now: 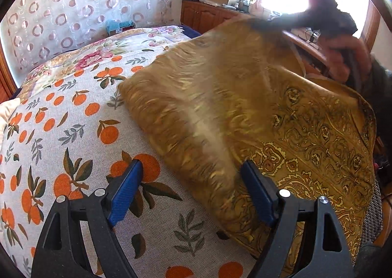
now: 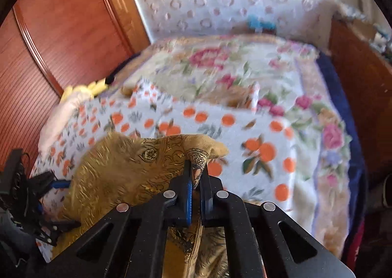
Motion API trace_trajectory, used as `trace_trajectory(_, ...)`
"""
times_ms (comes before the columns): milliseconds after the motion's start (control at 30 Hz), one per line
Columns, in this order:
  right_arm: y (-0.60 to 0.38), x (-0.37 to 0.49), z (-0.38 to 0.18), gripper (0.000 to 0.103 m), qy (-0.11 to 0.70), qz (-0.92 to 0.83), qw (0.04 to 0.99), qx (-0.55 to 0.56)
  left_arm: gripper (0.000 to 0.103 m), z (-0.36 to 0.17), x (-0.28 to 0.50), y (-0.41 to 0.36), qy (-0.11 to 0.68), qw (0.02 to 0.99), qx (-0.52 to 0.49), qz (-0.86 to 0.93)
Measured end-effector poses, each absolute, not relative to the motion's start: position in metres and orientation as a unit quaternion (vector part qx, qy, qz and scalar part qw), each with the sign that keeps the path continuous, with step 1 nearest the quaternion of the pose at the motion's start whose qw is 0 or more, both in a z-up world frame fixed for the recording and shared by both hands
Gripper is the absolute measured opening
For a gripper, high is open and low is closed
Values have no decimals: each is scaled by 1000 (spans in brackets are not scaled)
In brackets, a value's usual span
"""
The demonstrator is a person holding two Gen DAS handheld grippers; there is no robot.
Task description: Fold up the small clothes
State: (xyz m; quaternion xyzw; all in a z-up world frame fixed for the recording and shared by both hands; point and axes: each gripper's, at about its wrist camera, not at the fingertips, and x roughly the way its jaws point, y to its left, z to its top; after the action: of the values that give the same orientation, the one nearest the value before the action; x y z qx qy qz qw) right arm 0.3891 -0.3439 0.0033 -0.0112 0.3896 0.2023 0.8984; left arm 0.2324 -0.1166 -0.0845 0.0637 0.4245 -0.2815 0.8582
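Right wrist view: our right gripper (image 2: 197,175) is clamped on a bunched edge of the mustard paisley garment (image 2: 137,170), lifting it over the orange-print bedspread (image 2: 257,128). Our left gripper (image 1: 189,192) stands wide apart, grasping nothing, at the garment's near edge. We judge the fold only begun; flattening remains. Beyond lies a floral blanket (image 2: 220,62).

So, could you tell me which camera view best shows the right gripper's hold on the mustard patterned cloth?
The right wrist view: the right gripper is shut on a bunched edge of the mustard patterned cloth, close and centred. The left wrist view shows the cloth lifted over the bed, but the right gripper there is only a dark blur.
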Motion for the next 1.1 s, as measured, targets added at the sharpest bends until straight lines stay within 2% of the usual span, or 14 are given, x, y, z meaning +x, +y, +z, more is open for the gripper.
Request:
trace_trajectory(100, -361, 379, 24, 4, 368, 150, 917, -29, 87, -85, 232, -121, 425, 858, 74, -280)
trace_trajectory(200, -369, 383, 15, 4, 392, 112, 912, -42, 87, -86, 229, -124, 424, 859, 84, -275)
trace_trajectory(300, -375, 372, 5, 17, 401, 94, 910, -48, 87, -85, 229, -124, 424, 859, 85, -274)
trace_trajectory(400, -378, 337, 6, 37, 385, 112, 916, -27, 87, -82, 226, -117, 439, 854, 60, -273)
trace_trajectory(433, -374, 321, 2, 48, 384, 114, 916, -28, 87, -78, 222, -113, 440, 854, 45, -275)
trace_trajectory(467, -373, 306, -3, 50, 385, 115, 915, -31, 87, -73, 216, -109, 432, 858, 37, -276)
trace_trajectory(733, -393, 210, -52, 50, 422, 152, 893, -17, 87, -49, 172, -101, 397, 875, 47, -272)
trace_trajectory(767, -394, 206, -53, 49, 422, 155, 893, -10, 87, -49, 167, -102, 395, 876, 50, -273)
trace_trajectory(800, -394, 203, -55, 41, 421, 160, 893, -5, 87, -48, 162, -103, 393, 876, 56, -273)
trace_trajectory(833, -392, 195, -55, 6, 416, 165, 894, -9, 87, -49, 158, -104, 392, 877, 59, -272)
trace_trajectory(867, -391, 184, -53, 2, 408, 165, 898, -18, 87, -49, 153, -104, 393, 877, 61, -271)
trace_trajectory(1000, -403, 140, -34, 2, 379, 162, 911, -24, 87, -46, 131, -102, 391, 876, 60, -277)
trace_trajectory(1100, -409, 121, -42, 2, 387, 139, 911, -31, 87, -50, 118, -105, 395, 870, 59, -289)
